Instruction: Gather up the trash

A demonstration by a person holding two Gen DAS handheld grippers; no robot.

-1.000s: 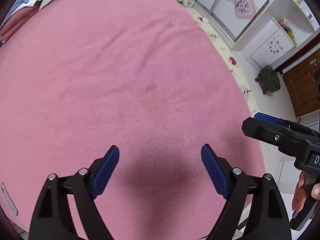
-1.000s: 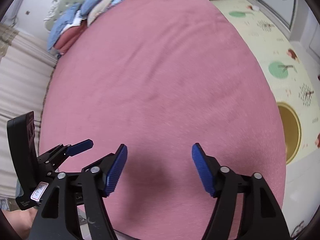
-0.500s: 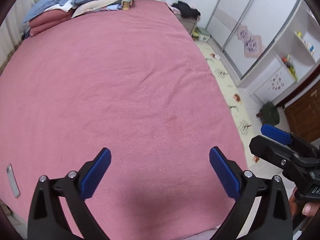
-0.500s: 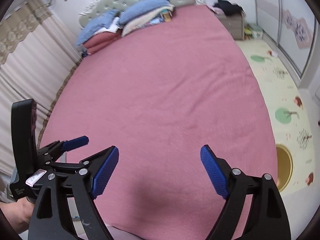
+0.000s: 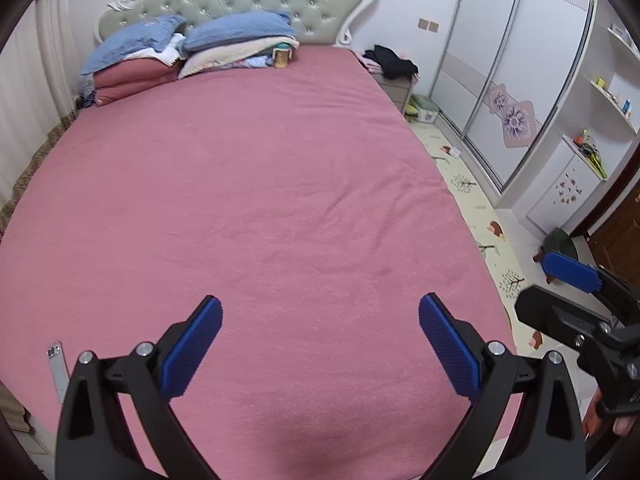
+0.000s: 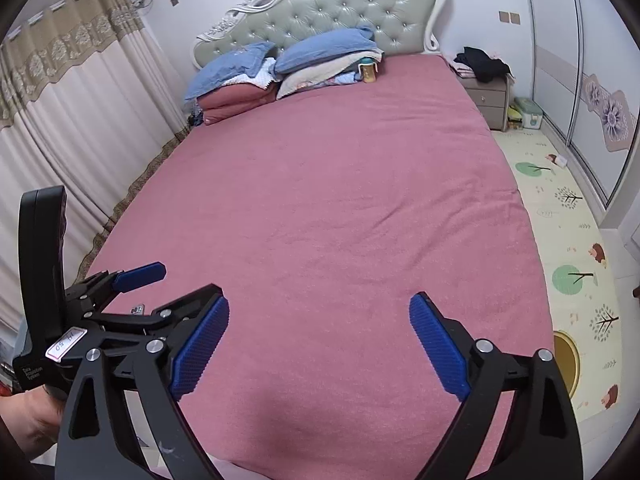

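My left gripper is open and empty over the foot of a pink bed. My right gripper is open and empty beside it, also over the foot of the bed. A can-like container stands by the pillows at the far end; it also shows in the right wrist view. A small white scrap lies on the play mat, also seen in the right wrist view. The right gripper shows at the right edge of the left wrist view.
A phone lies on the bed's near left corner. Pillows and folded bedding are stacked at the headboard. A nightstand with dark clothes, a wardrobe, a yellow round bin and a dark stool stand to the right.
Both grippers have tilted up and pulled back from the bed surface, so the whole bed, headboard and room come into view. Both stay open.
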